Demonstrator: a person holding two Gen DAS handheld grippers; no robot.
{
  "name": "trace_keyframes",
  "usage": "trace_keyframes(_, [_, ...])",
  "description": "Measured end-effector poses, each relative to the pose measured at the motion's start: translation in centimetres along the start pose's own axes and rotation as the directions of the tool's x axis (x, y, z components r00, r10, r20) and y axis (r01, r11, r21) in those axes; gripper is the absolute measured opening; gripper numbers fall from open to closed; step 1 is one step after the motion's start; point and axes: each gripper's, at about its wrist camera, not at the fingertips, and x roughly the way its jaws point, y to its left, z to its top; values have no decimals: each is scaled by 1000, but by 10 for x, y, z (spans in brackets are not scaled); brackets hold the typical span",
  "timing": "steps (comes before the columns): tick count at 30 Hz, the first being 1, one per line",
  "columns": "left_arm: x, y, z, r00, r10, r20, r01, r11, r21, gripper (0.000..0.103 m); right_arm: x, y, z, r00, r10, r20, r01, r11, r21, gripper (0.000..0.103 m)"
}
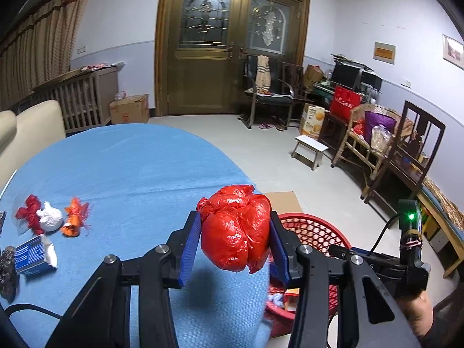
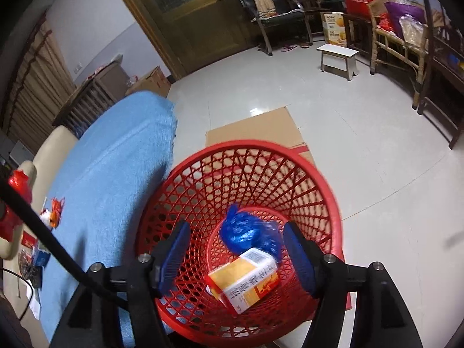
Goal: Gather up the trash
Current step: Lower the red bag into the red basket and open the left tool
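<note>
Presently, my left hand-held gripper [image 1: 236, 246] is clamped on a crumpled red plastic bag [image 1: 236, 229], the blue pads pressing both flanks so the soft bundle cannot slip; I hold it above the near edge of the blue-covered bench [image 1: 139, 162], beside the red mesh basket [image 2: 316, 174] that stands on the floor on a sheet of cardboard [image 2: 255, 127]. My right hand-held gripper [image 2: 240, 252] hangs over the basket's mouth with its jaws apart and nothing between them; a blue plastic bag [image 2: 246, 230] and a yellow carton [image 2: 246, 282] lie on the basket's bottom below it, the bag resting against the carton. Its downward tilt suits a drop into the open top. More trash remains on the bench: a red wrapper [image 1: 29, 210], a white wad [image 1: 50, 217], an orange scrap [image 1: 76, 217] and a small blue box [image 1: 33, 253], grouped near its left edge. In my judgement, the red bag goes to the basket next.
</note>
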Motion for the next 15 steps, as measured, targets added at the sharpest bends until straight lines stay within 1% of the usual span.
trace_keyframes(9, [22,-45,8,994,-98,-47,101,993,68,47,-25,-23,11,998,15,64,-20,997,71,70])
trace_keyframes(12, [31,-56,9,991,-116,-71,122,990,75,47,-33,-31,14,996,11,87,-19,995,94,70])
trace_keyframes(15, [41,-61,11,988,-126,-94,133,988,72,51,-39,-39,17,995,8,102,-19,994,110,70])
